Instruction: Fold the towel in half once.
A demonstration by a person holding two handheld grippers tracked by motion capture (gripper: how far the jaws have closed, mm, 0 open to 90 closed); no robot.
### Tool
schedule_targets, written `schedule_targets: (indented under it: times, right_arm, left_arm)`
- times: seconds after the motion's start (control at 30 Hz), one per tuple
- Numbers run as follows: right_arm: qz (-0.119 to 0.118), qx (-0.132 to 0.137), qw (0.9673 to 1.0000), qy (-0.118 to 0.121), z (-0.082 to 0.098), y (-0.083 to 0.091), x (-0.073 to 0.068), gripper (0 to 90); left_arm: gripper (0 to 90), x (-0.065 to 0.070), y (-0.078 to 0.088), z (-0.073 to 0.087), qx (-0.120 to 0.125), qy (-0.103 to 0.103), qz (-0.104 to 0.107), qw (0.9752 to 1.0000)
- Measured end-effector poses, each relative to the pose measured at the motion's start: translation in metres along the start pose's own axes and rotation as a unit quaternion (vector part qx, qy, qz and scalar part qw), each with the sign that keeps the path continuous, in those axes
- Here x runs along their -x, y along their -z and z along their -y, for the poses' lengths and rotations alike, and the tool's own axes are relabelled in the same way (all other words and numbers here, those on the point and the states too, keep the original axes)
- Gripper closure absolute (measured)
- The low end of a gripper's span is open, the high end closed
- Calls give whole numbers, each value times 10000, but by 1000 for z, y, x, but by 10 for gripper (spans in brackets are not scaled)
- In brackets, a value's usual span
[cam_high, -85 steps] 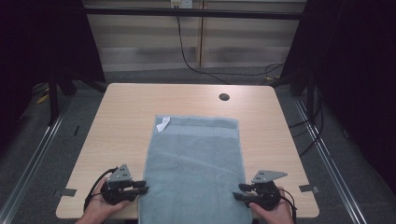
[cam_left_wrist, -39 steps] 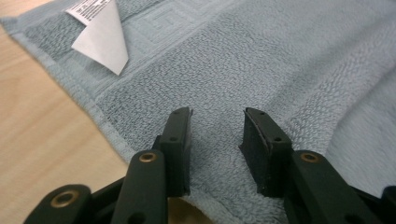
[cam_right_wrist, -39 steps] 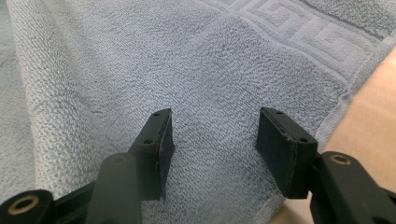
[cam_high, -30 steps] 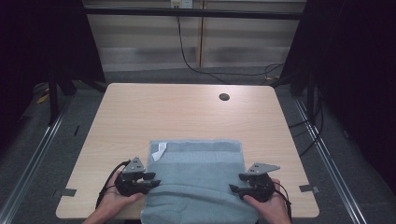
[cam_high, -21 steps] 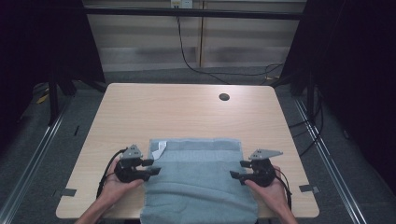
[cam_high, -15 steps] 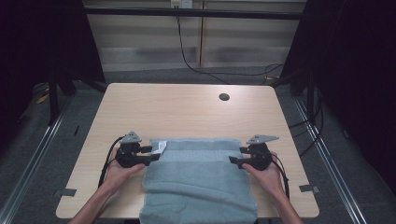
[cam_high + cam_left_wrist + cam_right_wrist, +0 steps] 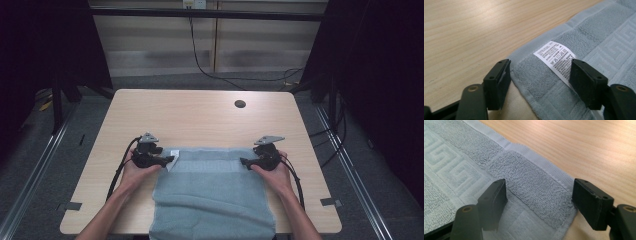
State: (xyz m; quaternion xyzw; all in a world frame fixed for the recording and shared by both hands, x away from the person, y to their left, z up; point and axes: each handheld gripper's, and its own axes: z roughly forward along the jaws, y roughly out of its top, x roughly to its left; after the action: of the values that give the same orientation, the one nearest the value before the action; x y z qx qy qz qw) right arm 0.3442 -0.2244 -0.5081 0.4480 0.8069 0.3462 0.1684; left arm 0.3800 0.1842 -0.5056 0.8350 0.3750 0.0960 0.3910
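A grey-blue towel (image 7: 215, 195) lies on the wooden table (image 7: 200, 115), its near end reaching the front edge. My left gripper (image 7: 167, 160) is at the towel's far left corner, where a white care label (image 7: 173, 154) lies. In the left gripper view the gripper (image 7: 541, 75) is open, and its jaws have just been opening; the label (image 7: 555, 58) and the corner lie between them, untouched. My right gripper (image 7: 243, 161) is at the far right corner. That gripper (image 7: 539, 197) is open too, jaws just opened wide, with the towel's hemmed corner (image 7: 536, 182) between them, unpressed.
A dark round hole (image 7: 240, 104) sits in the table's far right part. Bare wood stretches beyond the towel's far edge. Cables trail from both grippers back along the person's forearms. Dark floor and metal rails surround the table.
Both hands have moved away from the person along the towel's sides to its far corners. Both pairs of jaws stand wider apart. The towel's far edge lies nearer than in the earliest frame.
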Motion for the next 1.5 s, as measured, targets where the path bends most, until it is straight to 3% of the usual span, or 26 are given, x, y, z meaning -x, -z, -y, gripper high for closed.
schedule_targets:
  times: [0.03, 0.13, 0.23, 0.3, 0.6, 0.77, 0.83, 0.87, 0.97, 1.03, 1.17, 1.23, 1.33, 1.5]
  right_arm:
    - [9, -36, 10000, -21, -1, 1, -1, 321]
    - [-166, -17, 9998, 112, -1, 3, -4, 556]
    - [-312, 0, 9995, 20, 0, 5, -4, 732]
    - [-399, 41, 9992, -59, 1, 5, -2, 805]
    - [-426, 100, 9989, -148, 2, 5, -2, 831]
    - [-426, 99, 9990, -134, 3, 5, -4, 831]
    - [-439, 107, 9989, -142, 3, 5, -4, 831]
    - [-466, 109, 9987, -200, 3, 5, -4, 832]
    - [-586, 121, 9979, -240, 3, 5, -5, 842]
    - [-632, 142, 9976, -242, -2, 8, -5, 844]
    - [-708, 639, 9944, -452, -17, 24, 6, 847]
    - [-719, 845, 9924, -534, -26, 33, 10, 847]
    - [-798, 1168, 9885, -540, -40, 47, 13, 847]
    - [-680, 1437, 9863, -448, -74, 62, 18, 847]
  left_arm:
    - [314, 2, 0, 0, -28, -86, -67, 9999]
    - [286, 7, -2, 0, -59, -343, -91, 9994]
    - [277, 16, -3, 0, -121, -532, -122, 9984]
    - [312, 19, -3, 0, -133, -618, -36, 9980]
    - [567, 25, -3, 0, -59, -745, 176, 9970]
    - [749, 27, -5, 1, 11, -587, 405, 9975]
    - [764, 25, -5, -1, -36, -502, 494, 9975]
    - [769, 23, -6, 0, 3, -299, 586, 9978]
    - [776, 18, -4, -1, 99, -63, 712, 9974]
    - [781, 17, 1, -6, 230, -57, 715, 9972]
    - [775, 6, 15, -19, 630, 230, 809, 9945]
    - [772, -2, 24, -27, 873, 437, 869, 9914]
    - [773, -4, 35, -42, 980, 264, 749, 9920]
    - [772, -7, 46, -67, 1327, 194, 625, 9890]
